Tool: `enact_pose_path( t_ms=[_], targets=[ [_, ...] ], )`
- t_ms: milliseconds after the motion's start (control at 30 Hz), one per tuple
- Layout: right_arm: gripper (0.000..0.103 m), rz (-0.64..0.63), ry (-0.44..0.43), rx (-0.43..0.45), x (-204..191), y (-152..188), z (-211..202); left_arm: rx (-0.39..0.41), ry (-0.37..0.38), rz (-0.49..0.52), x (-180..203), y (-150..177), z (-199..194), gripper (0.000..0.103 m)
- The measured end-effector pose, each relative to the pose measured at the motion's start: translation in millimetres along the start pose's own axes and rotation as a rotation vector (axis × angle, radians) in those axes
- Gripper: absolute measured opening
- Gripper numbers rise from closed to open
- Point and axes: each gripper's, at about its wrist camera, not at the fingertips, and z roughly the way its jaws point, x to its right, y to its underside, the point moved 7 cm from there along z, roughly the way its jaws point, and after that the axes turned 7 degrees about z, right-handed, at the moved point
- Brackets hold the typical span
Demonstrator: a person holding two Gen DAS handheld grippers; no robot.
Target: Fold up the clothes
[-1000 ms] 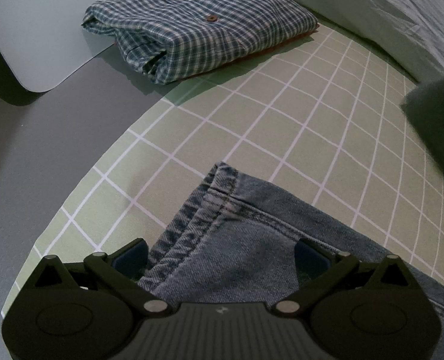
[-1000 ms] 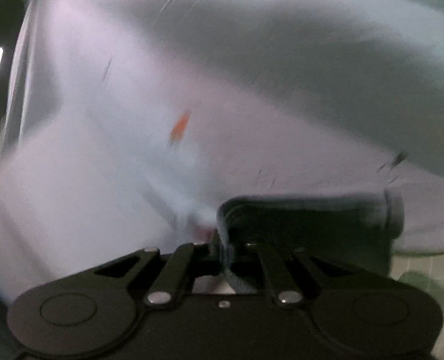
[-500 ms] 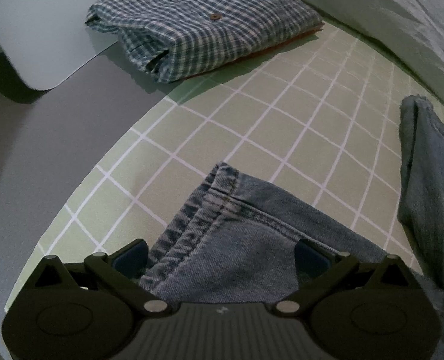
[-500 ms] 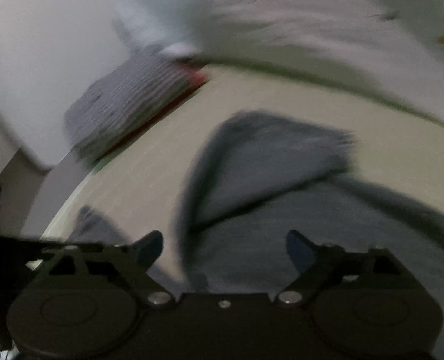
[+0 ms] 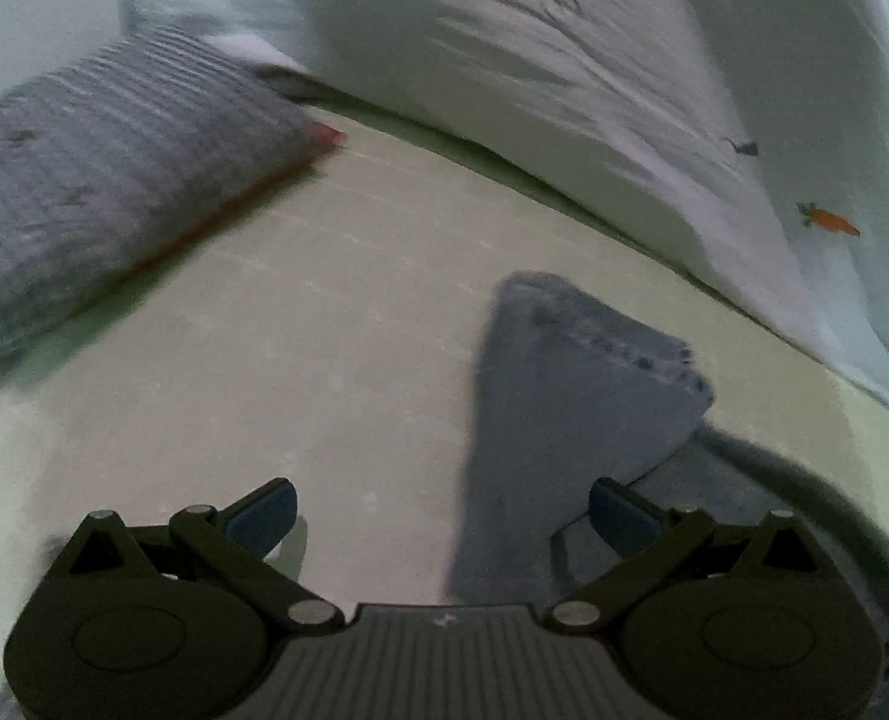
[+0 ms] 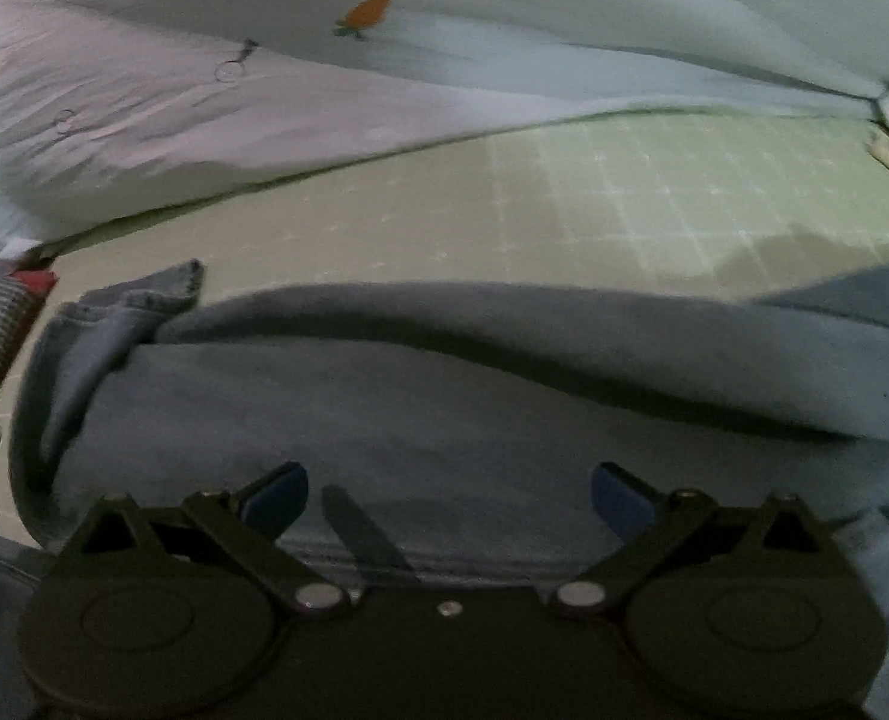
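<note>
Pale green checked bedding (image 6: 684, 180) covers the surface, with a white quilt (image 6: 204, 120) printed with small carrots bunched along its far side. Blue jeans (image 6: 444, 396) lie on the bedding — one fold raised in a long ridge in the right wrist view. Both the left gripper (image 5: 441, 510) and the right gripper (image 6: 450, 495) stand wide apart, gripping nothing. A folded checked shirt (image 5: 102, 180) sits blurred at far left.
</note>
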Motion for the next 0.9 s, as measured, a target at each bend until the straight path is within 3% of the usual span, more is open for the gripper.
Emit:
enact_pose_path(
  t_ms=[133,200,233,367,467,533,667,700,800,867,900],
  targets=[
    [0.102,-0.011,0.011,-0.003,5.4,5.6,-3.4,-0.039,0.052,-0.007,17.0,-11.8,34.3,0.069],
    [0.102,-0.023,0.02,-0.008,6.9,7.3,-1.8,-0.015,0.032,0.016,19.8,-18.5,34.0,0.036],
    [0.102,-0.035,0.027,-0.012,6.9,8.6,-0.1,-0.013,0.032,0.025,20.9,-20.7,32.9,0.007],
    [0.102,-0.084,0.069,-0.001,4.3,15.7,3.9,0.108,0.013,-0.045,-4.8,-27.8,-6.2,0.004],
    [0.102,-0.12,0.08,0.006,1.8,21.0,5.3,0.199,-0.129,-0.11,-39.5,-16.6,-50.0,0.005],
    [0.103,-0.128,0.083,0.007,1.4,22.2,6.2,0.169,-0.197,-0.243,-68.1,4.7,-60.3,0.005],
    [0.103,-0.141,0.087,0.008,0.8,23.9,7.6,0.009,-0.277,-0.347,-93.8,50.6,-53.9,0.014],
    [0.103,-0.143,0.088,0.007,0.6,24.1,7.5,-0.001,-0.289,-0.332,-92.0,55.5,-56.4,0.017],
    [0.103,-0.129,0.073,0.004,3.1,23.4,3.5,-0.009,-0.31,-0.274,-80.6,58.1,-65.8,0.04],
    [0.103,-0.107,0.058,0.011,7.1,21.9,-1.2,0.017,-0.289,-0.255,-72.5,54.8,-74.7,0.063],
    [0.103,-0.092,0.05,0.02,10.2,20.6,-5.2,0.03,-0.278,-0.245,-68.5,53.3,-79.2,0.069]
  ],
)
